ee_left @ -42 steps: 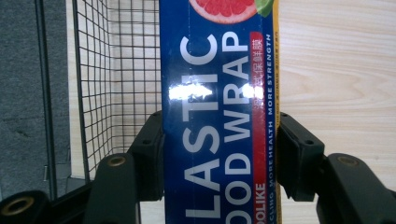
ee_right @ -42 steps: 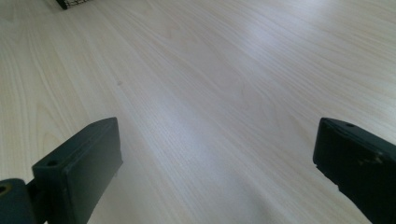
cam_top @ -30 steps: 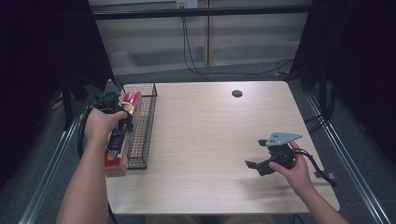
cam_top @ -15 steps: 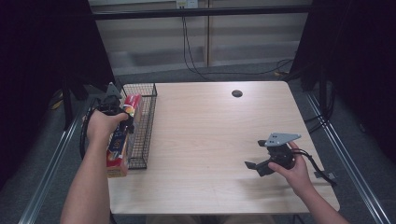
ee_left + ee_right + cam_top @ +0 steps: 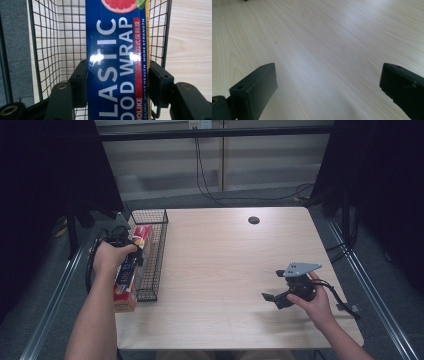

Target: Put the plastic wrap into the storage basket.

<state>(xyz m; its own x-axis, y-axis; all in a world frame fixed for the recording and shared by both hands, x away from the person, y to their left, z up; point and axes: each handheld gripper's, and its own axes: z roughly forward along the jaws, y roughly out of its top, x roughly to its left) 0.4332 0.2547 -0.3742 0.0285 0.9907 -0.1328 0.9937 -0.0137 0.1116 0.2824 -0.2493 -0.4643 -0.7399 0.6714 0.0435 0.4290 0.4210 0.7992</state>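
A long blue and red plastic food wrap box [image 5: 131,270] [image 5: 117,60] lies lengthwise over the black wire basket [image 5: 155,245] at the table's left edge. Its near end sticks out past the basket. My left gripper [image 5: 122,251] [image 5: 117,82] is shut on the box, one jaw on each long side. In the left gripper view the basket's mesh [image 5: 50,45] lies below and behind the box. My right gripper [image 5: 275,298] [image 5: 328,92] rests low over bare wood at the table's front right, jaws wide apart with nothing between them.
The light wooden table [image 5: 230,255] has a small dark hole [image 5: 254,220] near its far edge. Metal rails [image 5: 55,290] run along both sides of the table, and cables [image 5: 210,180] trail on the floor behind it.
The left hand has shifted the box slightly toward the far end of the basket. The right gripper has stayed in place.
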